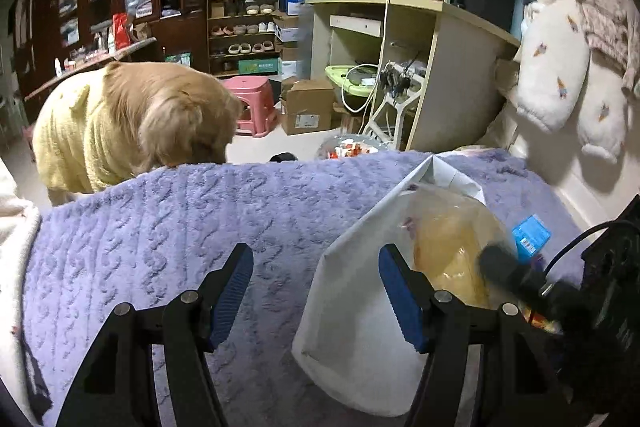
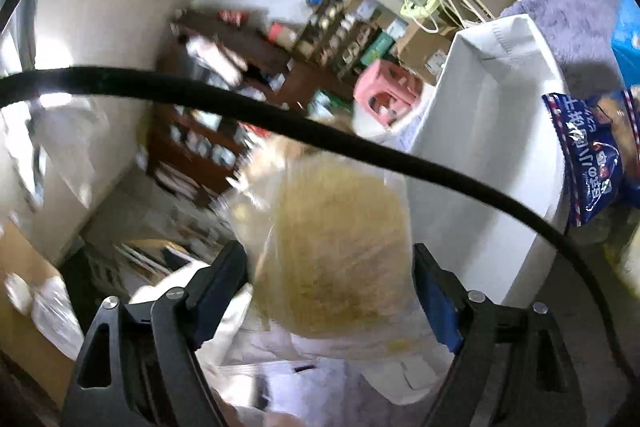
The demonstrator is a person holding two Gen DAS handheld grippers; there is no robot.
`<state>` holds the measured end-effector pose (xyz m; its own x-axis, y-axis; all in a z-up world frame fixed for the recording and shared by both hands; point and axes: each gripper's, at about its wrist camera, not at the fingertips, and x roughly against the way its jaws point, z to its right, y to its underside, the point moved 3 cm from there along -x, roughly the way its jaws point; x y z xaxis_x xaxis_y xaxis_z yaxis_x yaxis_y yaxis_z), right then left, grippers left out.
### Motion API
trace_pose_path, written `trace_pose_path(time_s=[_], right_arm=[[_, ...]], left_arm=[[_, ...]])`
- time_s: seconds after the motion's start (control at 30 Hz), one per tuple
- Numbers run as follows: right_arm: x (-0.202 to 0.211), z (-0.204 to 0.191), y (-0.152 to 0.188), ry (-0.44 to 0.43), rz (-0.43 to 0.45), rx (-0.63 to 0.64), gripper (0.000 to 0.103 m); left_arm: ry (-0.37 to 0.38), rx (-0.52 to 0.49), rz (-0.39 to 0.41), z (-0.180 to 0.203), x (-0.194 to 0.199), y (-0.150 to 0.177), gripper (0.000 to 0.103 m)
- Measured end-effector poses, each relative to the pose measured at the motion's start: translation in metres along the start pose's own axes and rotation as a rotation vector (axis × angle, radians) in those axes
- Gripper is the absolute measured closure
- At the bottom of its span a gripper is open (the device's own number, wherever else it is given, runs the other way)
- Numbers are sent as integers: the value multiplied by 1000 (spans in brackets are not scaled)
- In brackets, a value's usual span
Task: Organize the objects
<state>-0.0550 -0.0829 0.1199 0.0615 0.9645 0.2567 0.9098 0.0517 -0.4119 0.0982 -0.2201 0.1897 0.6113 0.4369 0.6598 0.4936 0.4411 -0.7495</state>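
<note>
a: start at your left gripper [image 1: 316, 291]. how do its fingers [image 1: 232, 291] stand?

b: partly apart, nothing pressed between them. below the gap you see only the purple blanket [image 1: 160, 227] and the edge of the white bin [image 1: 352, 307]. the right-hand finger overlaps the bin's near wall in the picture; whether it touches, you cannot tell.

a: and your right gripper [image 2: 332, 291]?

b: its fingers [image 2: 436, 303] are spread wide, with a clear bag of pale yellow noodles [image 2: 340, 247] between them. the picture is blurred, so you cannot tell whether the pads press on the bag.

a: where does that bag sit?

b: from the left wrist view you see it at the open top of the white bin, tilted, with the right gripper's dark finger just beside it.

a: what else is near?

b: a dark blue snack packet [image 2: 588, 163] lies beside the bin's far side, and a black cable [image 2: 280, 123] crosses the right wrist view.

a: further out?

b: a dog in a yellow coat [image 1: 120, 131] stands at the blanket's far edge, nose down at it. behind it are a pink stool [image 1: 252, 103] and a cardboard box [image 1: 308, 107].
</note>
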Motion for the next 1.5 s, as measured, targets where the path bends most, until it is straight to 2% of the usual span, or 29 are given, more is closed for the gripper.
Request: trace_pose_path(time_s=[0.07,0.17,0.23,0.33,0.5,0.6,0.67,0.7,0.77,0.83,0.93,0.97,1.1,1.17,1.27,1.33,1.4,1.47,1.5], right_arm=[[11,8,-5,-26,77,-49,14],[22,10,-7,-53,137,-50,14],[24,3,-8,-50,145,-29,14],[40,-15,-4,-3,168,71,14],[91,-34,3,250,256,247,16],[121,-34,7,454,303,321,17],[144,-26,12,589,316,352,18],[154,-22,15,627,324,354,19],[173,-7,21,692,347,340,19],[180,17,25,732,312,324,19],[177,44,20,742,188,279,33],[176,52,18,760,144,280,33],[169,52,24,798,85,376,33],[163,53,28,851,36,436,35],[160,64,31,944,-17,522,37],[166,70,31,1006,-25,547,37],[174,74,26,1085,6,579,37],[182,75,20,1126,86,614,37],[184,76,18,1116,127,621,37]], left_arm=[[9,-18,1,7,0,1,39],[79,-43,-10,20,-2,3,39],[177,-54,-39,31,-7,6,39],[296,-89,-90,53,-16,10,39],[406,-158,-139,94,-25,22,39],[436,-215,-148,121,-27,32,39],[458,-264,-156,141,-28,42,45],[475,-286,-164,153,-29,49,51],[512,-314,-169,171,-28,59,52],[551,-367,-206,194,-31,78,56],[516,-407,-232,212,-46,97,56],[513,-418,-248,219,-53,104,56],[516,-461,-301,238,-70,126,56],[508,-496,-314,245,-75,137,56],[454,-544,-337,249,-83,146,56],[448,-540,-338,247,-83,145,56],[446,-517,-324,242,-81,141,56],[441,-492,-307,237,-81,135,56],[439,-481,-303,234,-82,132,56]])
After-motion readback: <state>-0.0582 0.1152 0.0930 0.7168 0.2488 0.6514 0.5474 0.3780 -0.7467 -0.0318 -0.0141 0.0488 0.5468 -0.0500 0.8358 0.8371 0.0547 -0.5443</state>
